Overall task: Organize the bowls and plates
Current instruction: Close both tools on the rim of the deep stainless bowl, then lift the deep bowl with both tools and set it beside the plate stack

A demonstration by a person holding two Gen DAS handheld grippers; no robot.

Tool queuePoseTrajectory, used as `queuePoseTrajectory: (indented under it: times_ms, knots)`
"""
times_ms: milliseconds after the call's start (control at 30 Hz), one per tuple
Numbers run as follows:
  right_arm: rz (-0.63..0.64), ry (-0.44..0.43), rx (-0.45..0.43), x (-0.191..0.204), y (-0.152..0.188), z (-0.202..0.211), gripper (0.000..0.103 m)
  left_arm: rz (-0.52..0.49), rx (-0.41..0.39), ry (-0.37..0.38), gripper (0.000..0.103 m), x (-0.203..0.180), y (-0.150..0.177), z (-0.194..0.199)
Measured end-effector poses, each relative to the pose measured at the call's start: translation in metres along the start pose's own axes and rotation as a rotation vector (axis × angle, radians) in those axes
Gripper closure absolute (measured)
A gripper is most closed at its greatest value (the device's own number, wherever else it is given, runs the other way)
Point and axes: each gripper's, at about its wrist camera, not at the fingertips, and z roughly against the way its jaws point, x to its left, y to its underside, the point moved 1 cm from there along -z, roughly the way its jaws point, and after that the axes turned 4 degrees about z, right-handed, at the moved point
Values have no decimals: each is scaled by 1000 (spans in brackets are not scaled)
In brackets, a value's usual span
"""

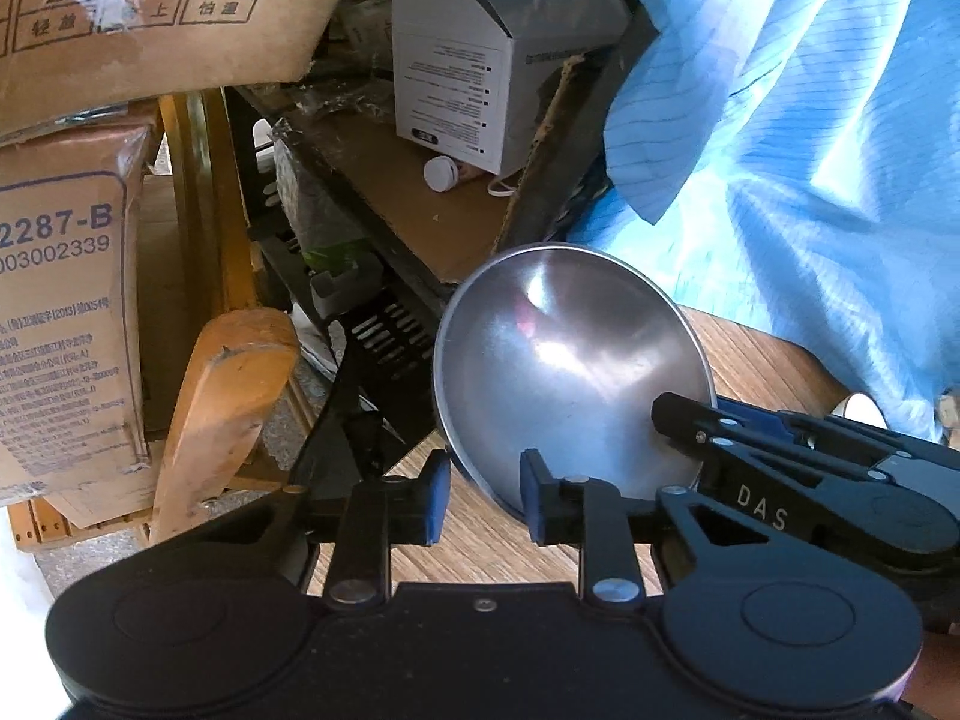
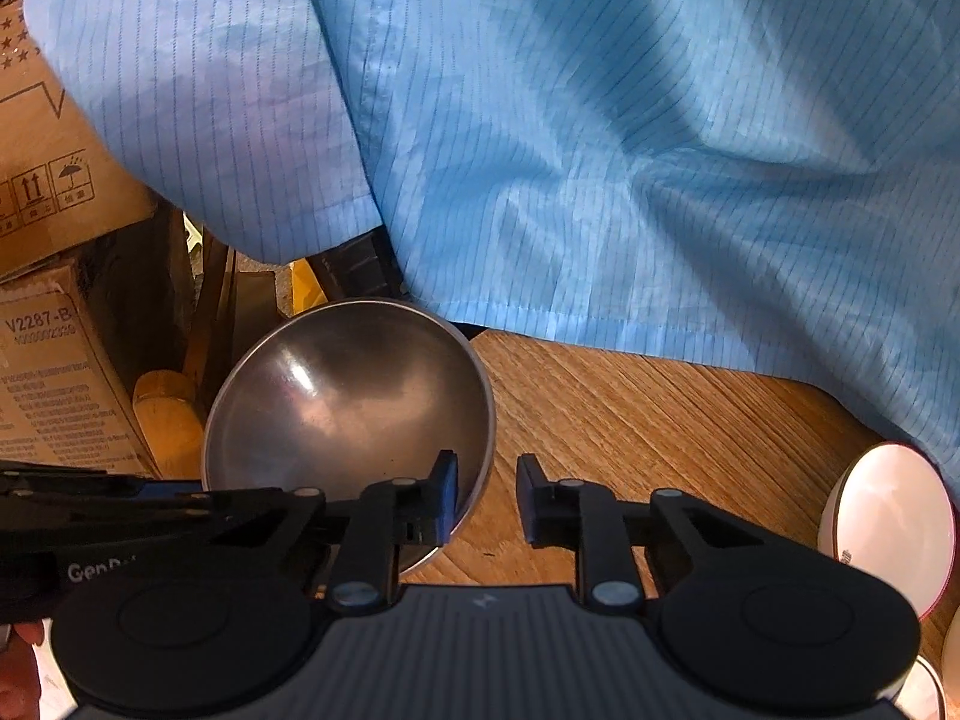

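Observation:
A steel bowl [image 1: 570, 372] is tilted on edge above the wooden table [image 1: 492, 546], its hollow facing the cameras. In the left wrist view my left gripper [image 1: 485, 504] is open; its right finger [image 1: 537, 504] is at the bowl's lower rim and its left finger is outside it. My right gripper [image 1: 678, 426] reaches in from the right and grips the bowl's rim. In the right wrist view the bowl [image 2: 342, 396] sits left of centre; my right gripper [image 2: 487, 501] has its left finger [image 2: 444, 498] inside the bowl and its right finger outside, with a visible gap.
Cardboard boxes [image 1: 66, 312] and a wooden chair back [image 1: 222, 408] stand at the left, beside a dark shelf with a white box [image 1: 474, 72]. The person's blue striped coat [image 2: 600, 138] hangs over the table's far edge. A white bowl [image 2: 888, 516] lies at the right.

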Motion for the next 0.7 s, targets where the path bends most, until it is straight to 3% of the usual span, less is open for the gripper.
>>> queuePoseTrajectory:
  times_ms: [100,400,700]
  knots:
    - [5,-3,5,1,2,0,88,-2,-1,0,78,-2,0,0]
    - [-60,-16,11,-8,18,14,89,-46,22,38,81,-9,3,1]
    - [-118,24,50,-18,53,60,87,-264,135,192,80,-31,20,8]
